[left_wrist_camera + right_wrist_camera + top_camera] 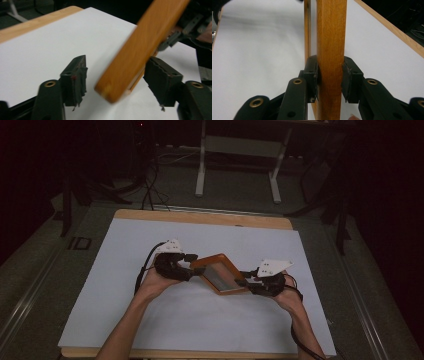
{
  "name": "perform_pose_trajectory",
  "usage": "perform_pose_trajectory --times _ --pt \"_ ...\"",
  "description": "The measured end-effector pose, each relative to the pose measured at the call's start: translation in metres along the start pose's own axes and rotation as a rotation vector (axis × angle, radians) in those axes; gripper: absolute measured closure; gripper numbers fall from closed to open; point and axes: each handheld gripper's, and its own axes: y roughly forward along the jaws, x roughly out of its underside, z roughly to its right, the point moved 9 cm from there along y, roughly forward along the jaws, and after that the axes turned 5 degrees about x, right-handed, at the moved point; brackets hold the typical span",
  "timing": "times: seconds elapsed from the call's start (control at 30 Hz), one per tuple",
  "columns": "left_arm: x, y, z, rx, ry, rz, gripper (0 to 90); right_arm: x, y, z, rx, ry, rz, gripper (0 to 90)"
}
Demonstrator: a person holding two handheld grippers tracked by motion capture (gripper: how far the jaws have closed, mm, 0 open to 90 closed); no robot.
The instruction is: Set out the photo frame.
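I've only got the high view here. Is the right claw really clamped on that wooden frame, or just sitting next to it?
Observer: Clamped. In the right gripper view, the right claw has both pads pressed against the sides of one rail of the frame.
Operator: And the left claw, does it have a grip too?
Observer: No, it's open. In the left gripper view, the left claw stands wide with a corner of the frame between its jaws, and there is a clear gap between the wood and one pad.
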Motion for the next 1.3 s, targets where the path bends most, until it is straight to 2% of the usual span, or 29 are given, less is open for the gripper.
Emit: perform_pose_trajectory --times 0.07,0.23,0.37,0.53,0.57,0.6,0.83,0.93,1.03,1.17,1.3 --pt "0.008 0.008 0.002 0.011 0.004 0.001 41.7 0.001 0.0 0.0 -0.002 0.005 0.004 68.9" --pt "0.019 0.029 0.005 0.006 -0.003 -0.002 48.3 0.004 -0.002 0.002 -0.002 0.023 0.015 68.8" --pt "0.026 0.047 0.008 0.015 -0.002 -0.025 49.3 0.009 -0.004 0.004 0.006 0.045 0.02 68.7" --pt "0.026 0.057 0.011 0.015 0.002 -0.013 51.5 0.014 -0.005 0.007 0.029 0.057 0.012 68.4" --pt "0.02 0.06 0.016 0.019 0.022 0.0 55.2 0.023 -0.007 0.013 0.068 0.059 -0.026 67.0" --pt "0.019 0.061 0.017 0.014 0.03 -0.006 55.7 0.025 -0.008 0.014 0.07 0.065 -0.031 66.7" --pt "0.016 0.061 0.024 0.053 0.046 -0.018 62.8 0.034 -0.008 0.017 0.09 0.081 -0.052 62.6" --pt "0.016 0.059 0.023 0.068 0.029 -0.021 64.3 0.033 -0.006 0.017 0.102 0.087 -0.052 61.6" --pt "0.015 0.053 0.021 0.084 0.006 -0.001 64.6 0.032 -0.003 0.015 0.088 0.104 -0.056 61.8" --pt "0.009 0.041 0.018 0.063 0.01 0.026 64.4 0.03 0.003 0.013 0.067 0.133 -0.046 62.2" --pt "0.005 0.024 0.012 0.021 0.008 0.054 64.3 0.023 0.02 0.008 0.044 0.155 -0.052 62.2"
